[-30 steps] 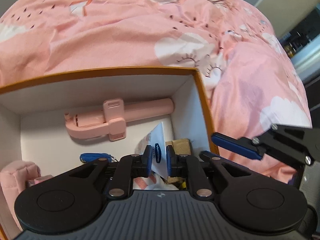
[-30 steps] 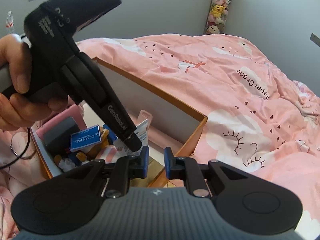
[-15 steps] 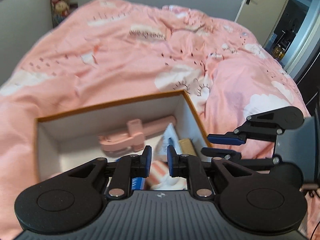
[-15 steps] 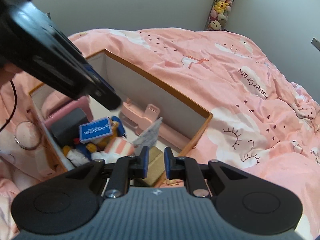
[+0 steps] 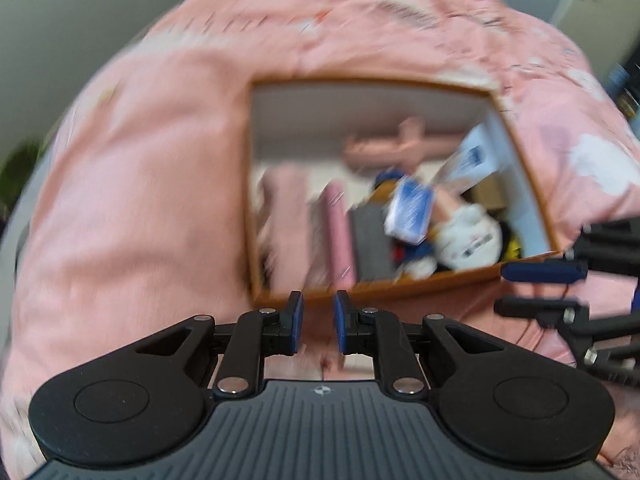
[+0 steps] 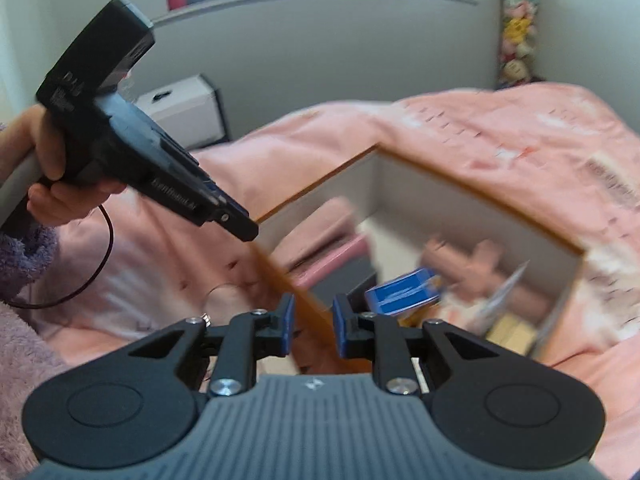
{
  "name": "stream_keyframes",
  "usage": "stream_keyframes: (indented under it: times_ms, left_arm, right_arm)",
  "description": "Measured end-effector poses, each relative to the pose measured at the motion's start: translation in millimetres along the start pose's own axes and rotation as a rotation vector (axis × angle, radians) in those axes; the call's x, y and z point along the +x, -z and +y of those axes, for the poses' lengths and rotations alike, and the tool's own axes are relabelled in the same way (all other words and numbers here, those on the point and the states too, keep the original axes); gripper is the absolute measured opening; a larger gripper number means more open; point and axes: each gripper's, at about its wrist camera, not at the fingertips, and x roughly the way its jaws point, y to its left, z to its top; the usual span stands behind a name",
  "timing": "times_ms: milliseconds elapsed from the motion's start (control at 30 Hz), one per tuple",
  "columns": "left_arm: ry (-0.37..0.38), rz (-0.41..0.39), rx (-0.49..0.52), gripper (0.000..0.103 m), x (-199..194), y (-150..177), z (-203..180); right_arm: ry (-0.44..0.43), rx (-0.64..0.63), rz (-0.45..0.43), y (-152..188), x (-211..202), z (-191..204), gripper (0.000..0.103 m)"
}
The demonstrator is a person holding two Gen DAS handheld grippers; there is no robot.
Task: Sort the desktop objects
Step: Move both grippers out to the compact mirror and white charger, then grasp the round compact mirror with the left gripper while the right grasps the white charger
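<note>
An orange-rimmed white box [image 5: 360, 80] sits on pink bedding and holds a pink handheld device [image 5: 400, 148], a blue card box [image 5: 410, 210], a white plush [image 5: 468, 240], a grey block [image 5: 370, 240] and a paper packet [image 5: 472, 160]. My left gripper [image 5: 317, 300] hovers over the box's near rim, open a narrow gap with nothing in it. A hand holds it [image 6: 244, 232] at the upper left of the right wrist view. My right gripper [image 6: 312, 308] is by the near corner of the box [image 6: 480, 196], jaws opening, nothing pinched; the orange rim shows through the gap. It also appears at the box's right corner [image 5: 500, 288].
Pink bedding [image 5: 140, 200] surrounds the box on all sides. A black cable [image 6: 100, 260] loops over it below the hand with a purple fuzzy sleeve [image 6: 24, 256]. A white case [image 6: 180, 108] stands by the grey wall under a window. Stuffed toys [image 6: 516, 40] hang in the corner.
The left gripper has come up out of the box and back past its near rim; the whole box now shows. The right gripper has swung left, and its jaws stand slightly wider.
</note>
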Motion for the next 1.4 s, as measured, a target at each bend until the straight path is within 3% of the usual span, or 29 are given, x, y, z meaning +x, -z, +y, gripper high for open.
stream_keyframes:
  times_ms: [100, 200, 333, 367, 500, 600, 867, 1000, 1200, 1400]
  left_arm:
    - [0.012, 0.069, -0.133, 0.030, 15, 13, 23]
    - [-0.005, 0.123, -0.248, 0.035, 31, 25, 40]
    - [-0.059, 0.171, -0.254, 0.043, 45, 33, 42]
    - [-0.065, 0.180, -0.251, 0.049, 49, 35, 43]
    - [-0.073, 0.216, -0.282, 0.050, 64, 43, 50]
    - [-0.029, 0.247, -0.328, 0.050, 78, 47, 56]
    - [0.006, 0.260, -0.393, 0.050, 95, 52, 62]
    - [0.007, 0.249, -0.405, 0.048, 96, 51, 62]
    - [0.007, 0.194, -0.389, 0.036, 84, 50, 57]
    - [0.015, 0.126, -0.326, 0.034, 71, 45, 43]
  right_arm:
    - [-0.025, 0.002, 0.058, 10, 25, 15, 0.022]
    - [-0.032, -0.023, 0.110, 20, 50, 27, 0.022]
    - [-0.003, -0.080, 0.172, 31, 79, 39, 0.036]
    - [0.003, -0.097, 0.184, 32, 86, 40, 0.037]
    - [0.013, -0.130, 0.216, 38, 103, 43, 0.040]
    - [0.000, -0.136, 0.234, 40, 115, 41, 0.040]
    - [-0.029, -0.113, 0.246, 44, 140, 32, 0.041]
    - [-0.038, -0.115, 0.256, 44, 149, 31, 0.040]
    - [-0.040, -0.060, 0.276, 47, 153, 23, 0.040]
    - [-0.044, -0.034, 0.283, 47, 154, 20, 0.040]
